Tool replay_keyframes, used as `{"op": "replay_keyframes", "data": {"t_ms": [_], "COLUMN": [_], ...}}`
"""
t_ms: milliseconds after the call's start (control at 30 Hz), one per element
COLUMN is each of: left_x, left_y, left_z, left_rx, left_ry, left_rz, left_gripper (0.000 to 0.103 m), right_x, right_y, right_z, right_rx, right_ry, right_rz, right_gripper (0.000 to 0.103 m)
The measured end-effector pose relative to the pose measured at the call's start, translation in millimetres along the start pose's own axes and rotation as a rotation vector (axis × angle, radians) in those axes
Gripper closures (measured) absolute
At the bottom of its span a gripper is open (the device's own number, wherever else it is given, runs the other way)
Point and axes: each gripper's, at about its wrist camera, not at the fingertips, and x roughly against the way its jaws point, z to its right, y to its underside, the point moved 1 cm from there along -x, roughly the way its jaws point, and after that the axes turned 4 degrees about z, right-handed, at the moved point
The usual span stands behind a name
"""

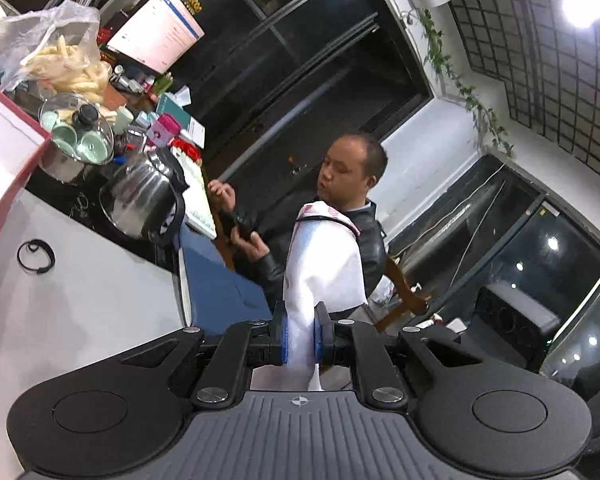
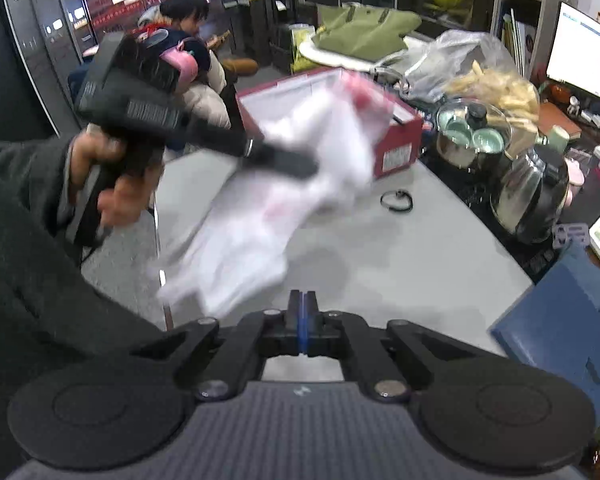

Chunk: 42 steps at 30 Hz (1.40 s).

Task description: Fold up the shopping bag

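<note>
The left tongs (image 1: pixel 301 336) pinch a white plastic shopping bag (image 1: pixel 324 264) between their blue pads (image 1: pixel 283 334); the bag stands up and ahead of them, its pink-printed top edge farthest from the tips. In the right wrist view the same bag (image 2: pixel 268 208) hangs blurred in the air above the grey tabletop (image 2: pixel 380 256), held up by the left tongs (image 2: pixel 312 168), whose black fingers reach in from the left with the person's left hand (image 2: pixel 108 176) wrapped around the handle.

The right tongs (image 2: pixel 302 320) are pressed together with nothing between the blue pads; the bag's lower corner hangs just ahead and to the left of their tips, and whether it touches them cannot be told.

Beyond the bag, ahead of the right tongs, sits a red-sided box (image 2: pixel 380 120). To the right of it stand a lidded steel pot (image 2: pixel 468 136) with pale green cups inside and a steel kettle (image 2: pixel 528 196). A black loop (image 2: pixel 397 201) lies on the tabletop between the bag and the kettle.
</note>
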Motion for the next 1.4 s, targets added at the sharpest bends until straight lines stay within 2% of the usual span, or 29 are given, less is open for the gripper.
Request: {"op": "replay_keyframes", "data": {"t_ms": [67,100,167,200,233,267,300,333,367,400,467,567,667,700,833,900,1033,1100,1233,1267,1400], "left_x": [0.6,-0.1,-2.8,-4.0,-3.5,-4.3,-6.3,-7.8,-10.3,-12.8,-16.9,-19.8,-18.8,-18.5,-15.7,-12.5,-9.9,-8.1,-6.1,-5.3,3.1], "left_y": [-1.3,-0.7,1.0,1.1,-0.3,1.1,0.7,-0.7,-0.2,-1.0,-2.6,-5.2,-4.9,-4.9,-3.5,-3.3,-4.6,-5.6,-4.0,-3.7,-7.4], "left_z": [0.1,-0.8,-3.4,-5.3,-4.5,-9.2,-9.9,-6.3,-7.1,-5.1,2.7,9.4,17.2,19.7,28.6,29.7,31.8,28.0,17.7,15.2,-2.4], "left_rx": [-0.004,-0.005,-0.004,0.000,0.008,0.011,0.000,-0.027,-0.055,-0.077,-0.103,-0.121,-0.146,-0.155,-0.200,-0.201,-0.193,-0.155,-0.060,-0.040,0.067], "left_ry": [0.018,0.029,0.051,0.059,0.071,0.075,0.062,0.044,0.032,0.031,0.039,0.037,0.047,0.051,0.061,0.060,0.043,0.017,0.015,0.015,0.019], "left_rz": [-0.014,-0.024,-0.039,-0.041,-0.044,-0.046,-0.050,-0.060,-0.072,-0.085,-0.100,-0.116,-0.126,-0.130,-0.141,-0.135,-0.125,-0.119,-0.099,-0.091,-0.024], "left_gripper": [0.092,0.092,0.092,0.092,0.092,0.092,0.092,0.092,0.092,0.092,0.092,0.092,0.092,0.092,0.092,0.092,0.092,0.092,0.092,0.092,0.092], "right_x": [9.1,19.5,40.3,52.7,66.9,78.9,88.9,95.7,99.5,100.1,93.6,77.4,65.0,61.2,46.3,43.7,46.3,53.7,64.8,65.5,68.8], "right_y": [-1.2,-3.5,-7.9,-10.2,-12.5,-15.3,-18.6,-22.5,-27.0,-31.0,-36.2,-36.3,-35.2,-34.9,-32.2,-32.2,-33.9,-35.5,-30.9,-28.6,-17.7], "right_z": [9.7,17.5,33.0,36.8,36.8,34.5,30.1,23.4,14.7,4.5,-15.5,-33.2,-40.4,-42.6,-54.4,-57.4,-57.1,-50.0,-33.8,-32.7,-34.5], "right_rx": [-0.056,-0.098,-0.180,-0.184,-0.154,-0.115,-0.067,-0.019,0.029,0.083,0.188,0.279,0.328,0.341,0.429,0.429,0.384,0.314,0.195,0.195,0.293], "right_ry": [0.001,-0.021,-0.066,-0.075,-0.073,-0.073,-0.074,-0.065,-0.045,-0.009,0.075,0.140,0.182,0.191,0.275,0.273,0.266,0.223,0.127,0.116,0.168], "right_rz": [0.065,0.133,0.270,0.338,0.407,0.456,0.486,0.502,0.505,0.500,0.475,0.437,0.407,0.398,0.352,0.345,0.357,0.363,0.342,0.330,0.238], "right_gripper": [0.103,0.098,0.074,0.046,0.036,0.037,0.045,0.065,0.077,0.095,0.096,0.096,0.095,0.091,0.093,0.102,0.103,0.103,0.103,0.103,0.103]}}
